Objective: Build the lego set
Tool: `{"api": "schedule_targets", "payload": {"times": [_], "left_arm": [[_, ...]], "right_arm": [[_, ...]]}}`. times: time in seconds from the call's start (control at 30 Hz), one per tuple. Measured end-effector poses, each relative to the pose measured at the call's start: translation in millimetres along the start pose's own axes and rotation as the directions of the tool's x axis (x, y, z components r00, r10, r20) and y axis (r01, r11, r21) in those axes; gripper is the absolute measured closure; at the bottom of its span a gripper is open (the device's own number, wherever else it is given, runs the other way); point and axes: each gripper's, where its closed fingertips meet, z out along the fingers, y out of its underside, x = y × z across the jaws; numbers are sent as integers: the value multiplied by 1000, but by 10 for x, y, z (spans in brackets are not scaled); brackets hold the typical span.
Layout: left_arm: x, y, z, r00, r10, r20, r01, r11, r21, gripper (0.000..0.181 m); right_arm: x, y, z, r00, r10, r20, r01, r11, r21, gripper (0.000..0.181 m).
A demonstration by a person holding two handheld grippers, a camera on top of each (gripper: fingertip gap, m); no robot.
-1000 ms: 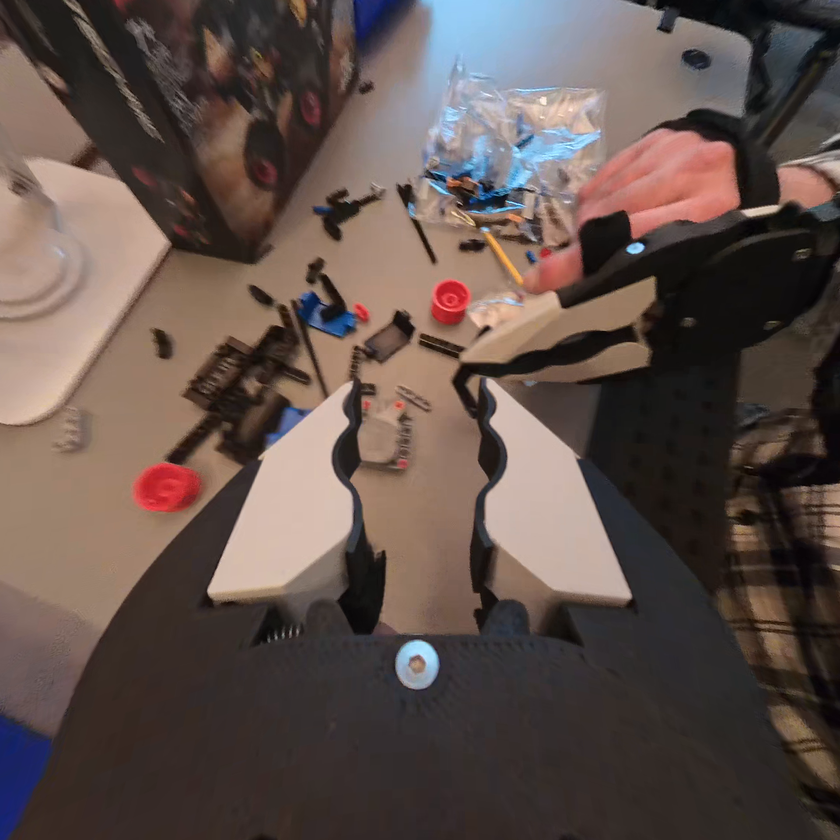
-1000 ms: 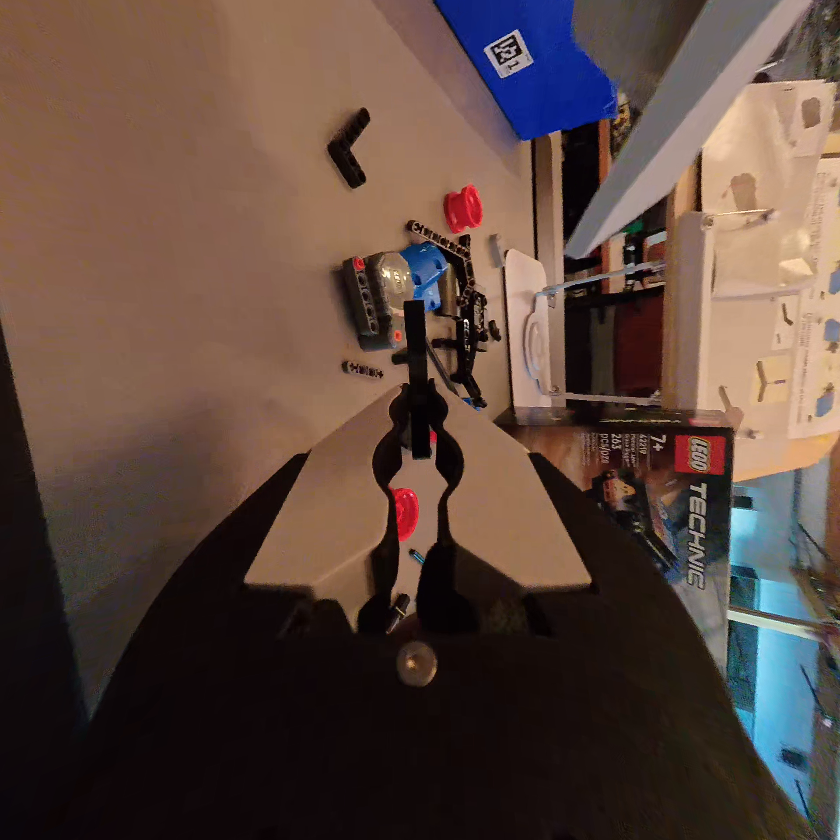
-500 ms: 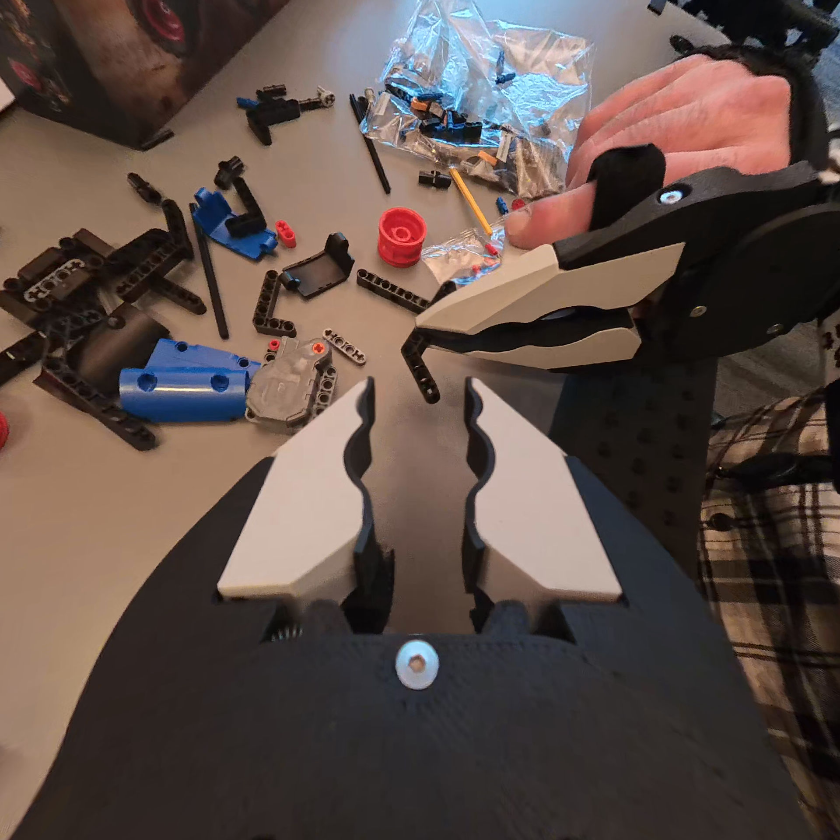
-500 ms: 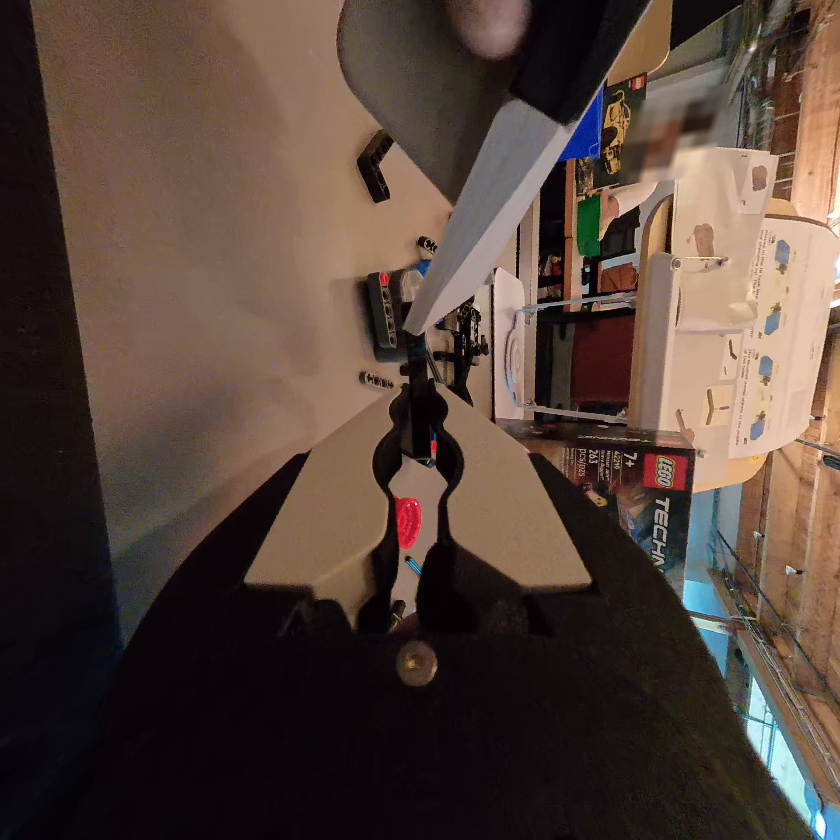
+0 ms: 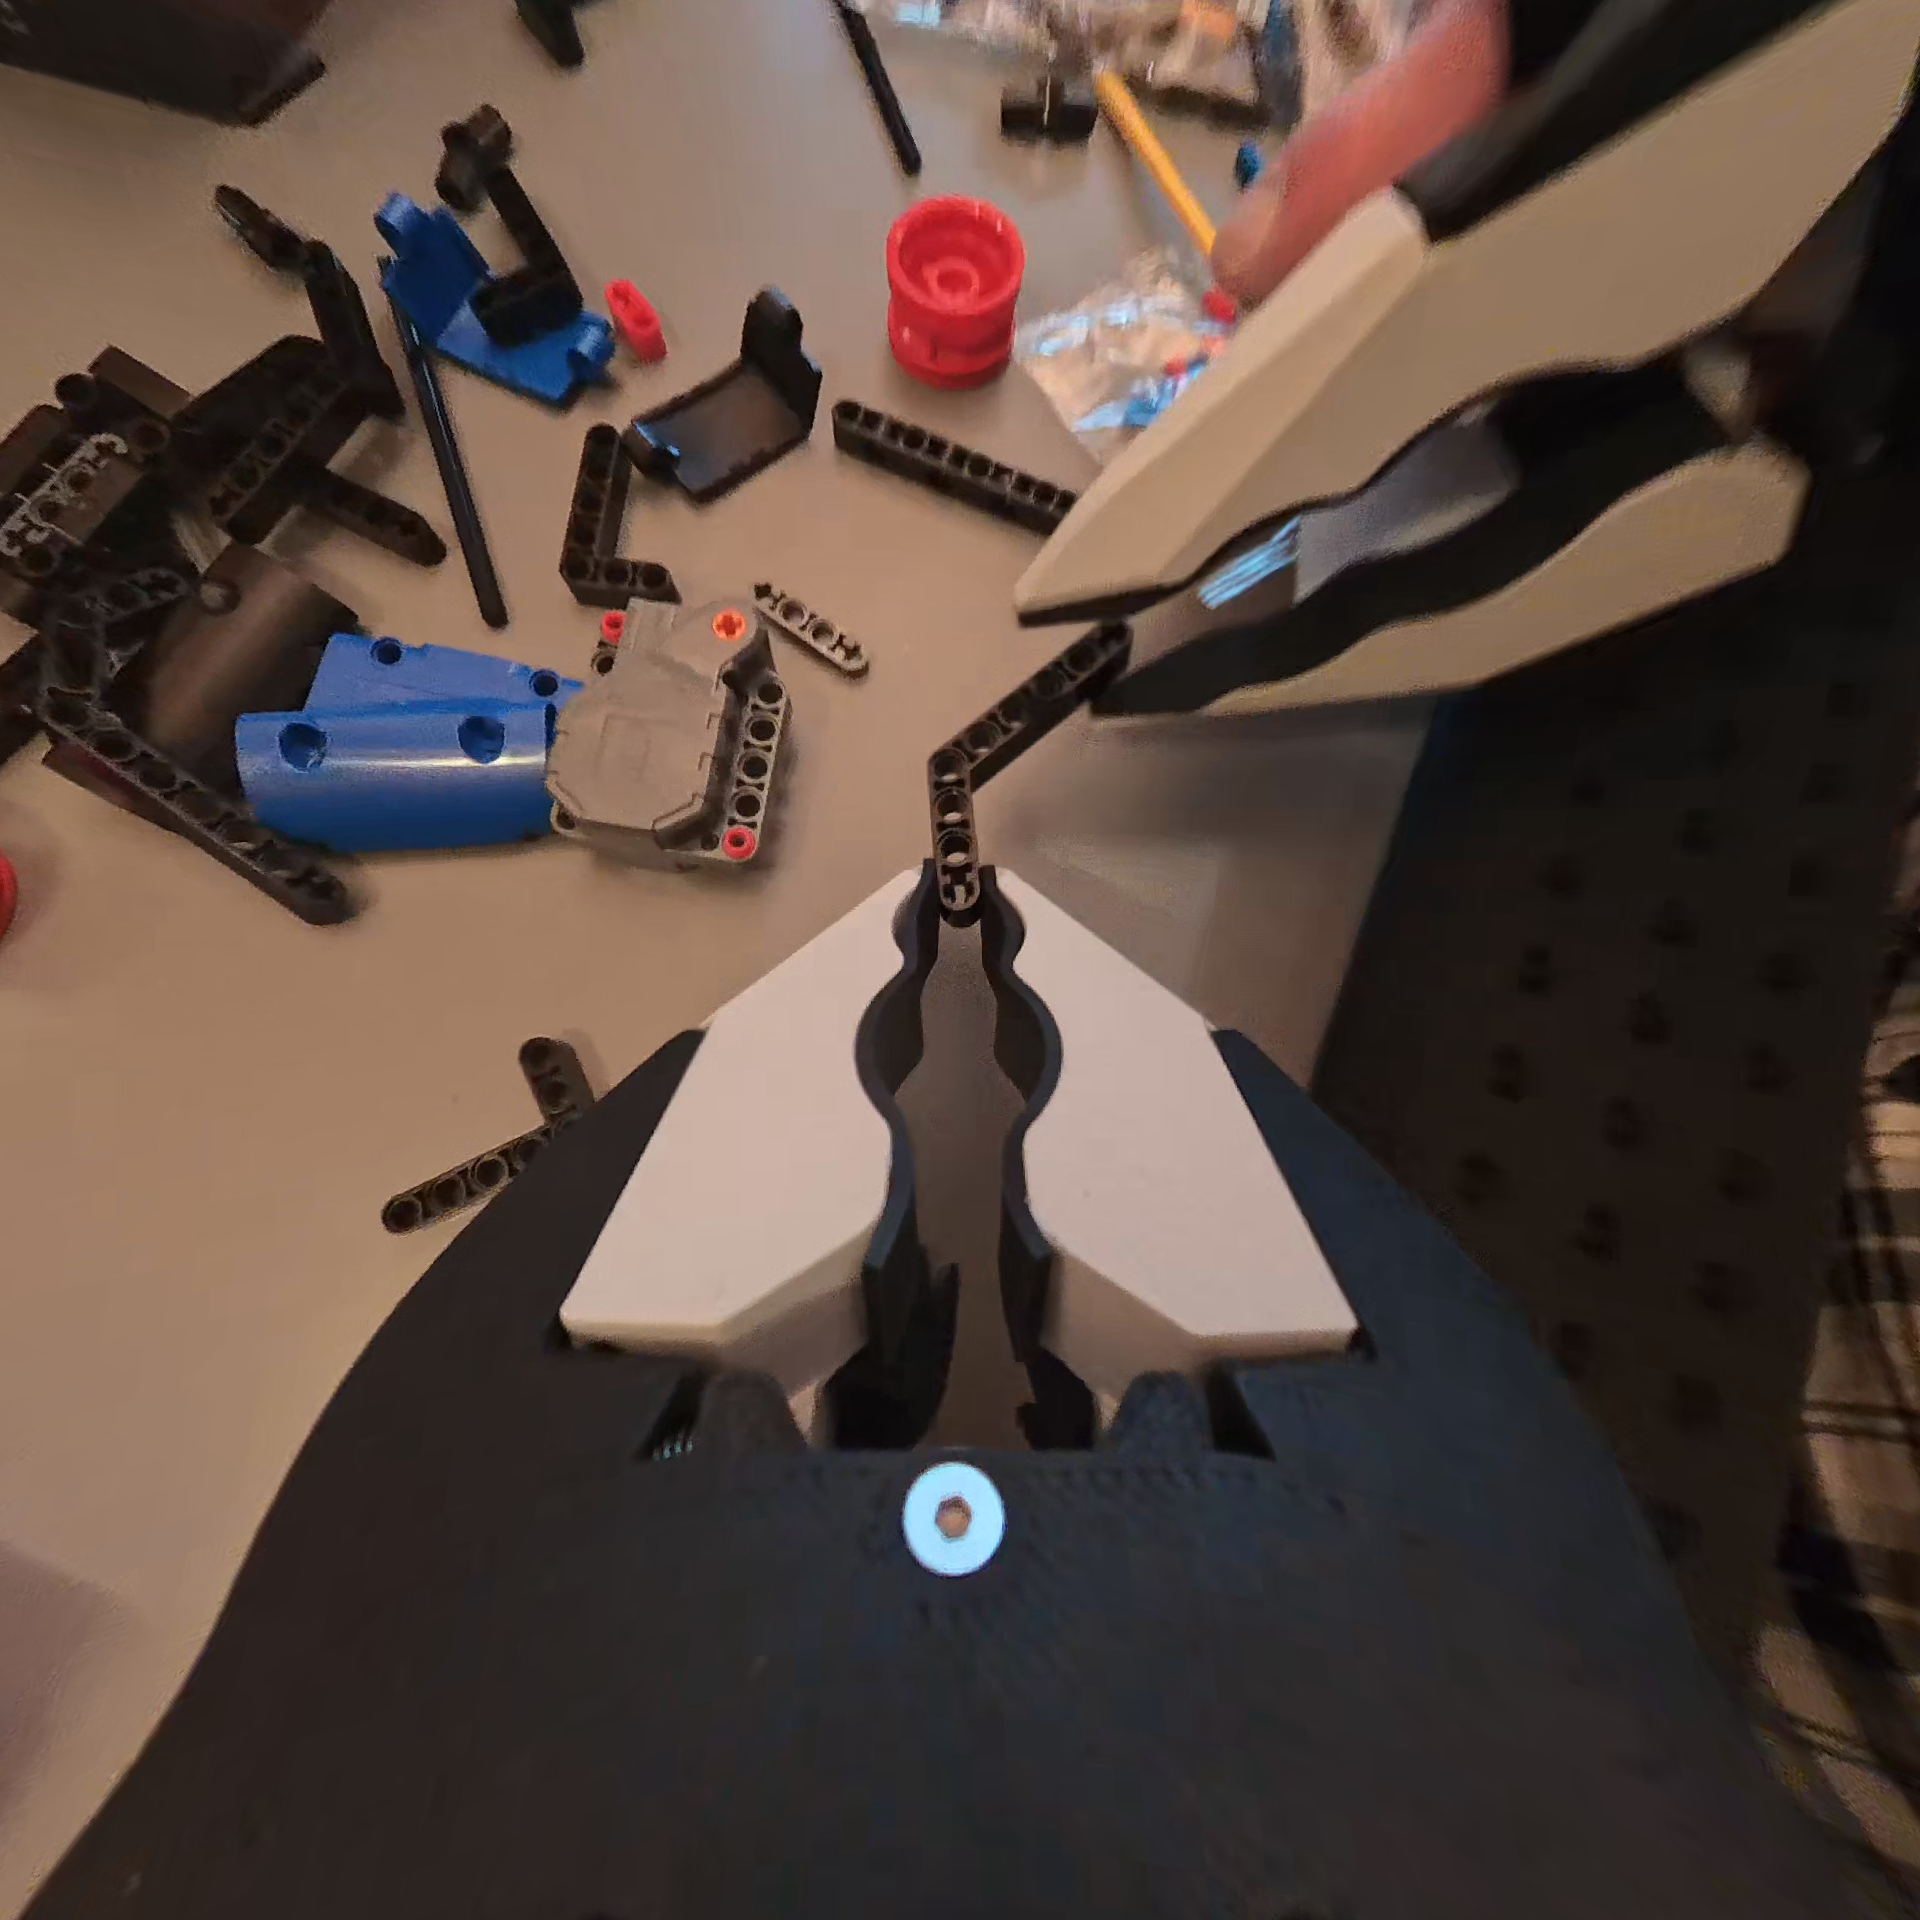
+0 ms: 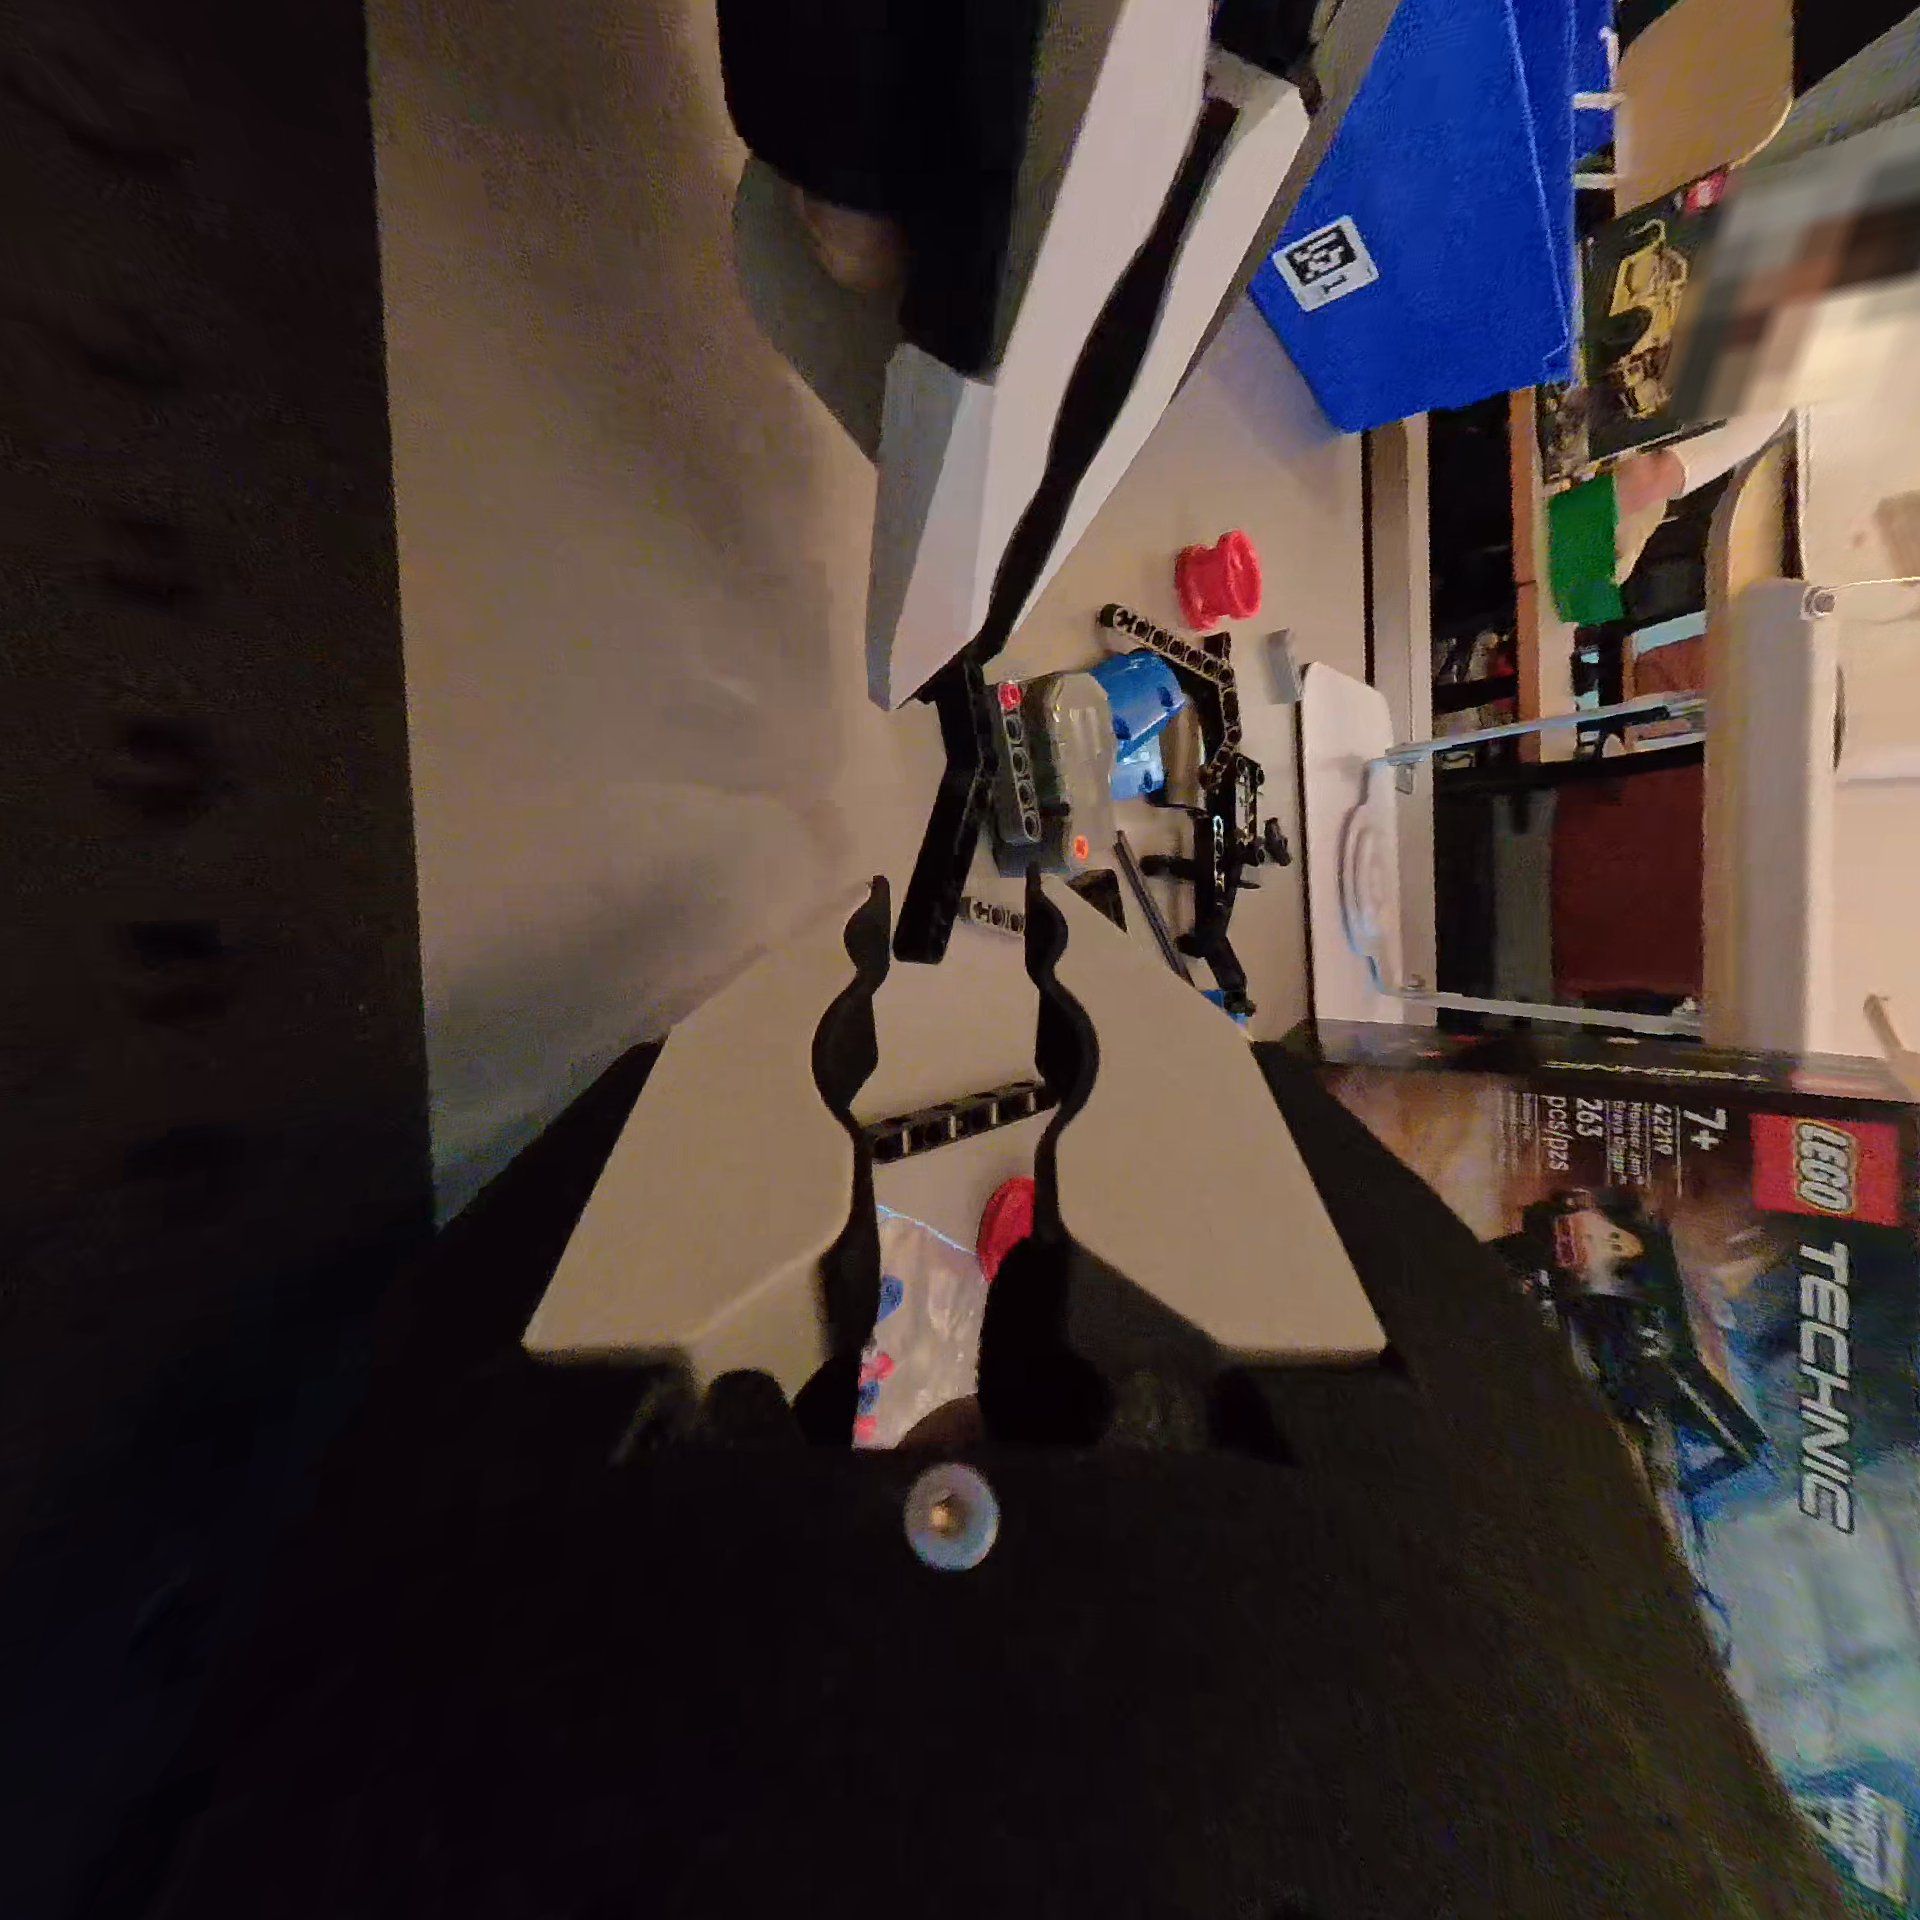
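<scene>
A black bent Lego beam (image 5: pixel 1023 717) hangs in the air between the two grippers. My left gripper (image 5: pixel 958 883) is shut on its lower end. The right gripper (image 5: pixel 1070 655) comes in from the upper right, and the beam's other end lies between its parted fingers. In the right wrist view my right gripper (image 6: pixel 956 904) stands open with the beam (image 6: pixel 951 821) loose between the tips, while the left gripper (image 6: pixel 935 681) reaches down from above, pinching the beam's far end. A grey motor block (image 5: pixel 665 748) joined to a blue shell (image 5: pixel 395 758) lies on the table.
Loose parts lie around: a red wheel hub (image 5: pixel 951 291), a long black beam (image 5: pixel 951 468), an L beam (image 5: pixel 603 530), a black frame pile (image 5: pixel 156 499), a small parts bag (image 5: pixel 1122 343). The Lego box (image 6: pixel 1662 1299) stands behind. A dark perforated mat (image 5: pixel 1610 1039) borders the table on the right. Left and right tips are no more than a few centimetres apart. From the left gripper's tips to the grey motor block (image 5: pixel 665 748) is close to 5 cm. It is also in sight in the right wrist view (image 6: pixel 1083 740).
My left gripper has closed on the bent beam's free end. My right gripper, which held the beam shut before, has opened around it. Both grippers have come closer together.
</scene>
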Motion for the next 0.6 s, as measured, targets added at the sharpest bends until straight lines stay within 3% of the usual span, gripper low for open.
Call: {"api": "schedule_targets", "payload": {"times": [0.2,0.4,0.5,0.6], "left_arm": [[16,130,113,995,96,41,-93,993,-66,163],[47,125,76,994,110,17,-110,993,-35,146],[42,-17,-6,991,129,22,-130,990,51,148],[40,-128,-40,986,166,28,-168,980,107,151]], "right_arm": [[-165,70,-55,973,129,191,-132,991,7,162],[107,190,-305,927,314,205,-329,944,42,164],[481,767,-618,837,523,160,-519,852,-74,174],[578,1423,-885,750,640,166,-612,767,-191,172]]}}
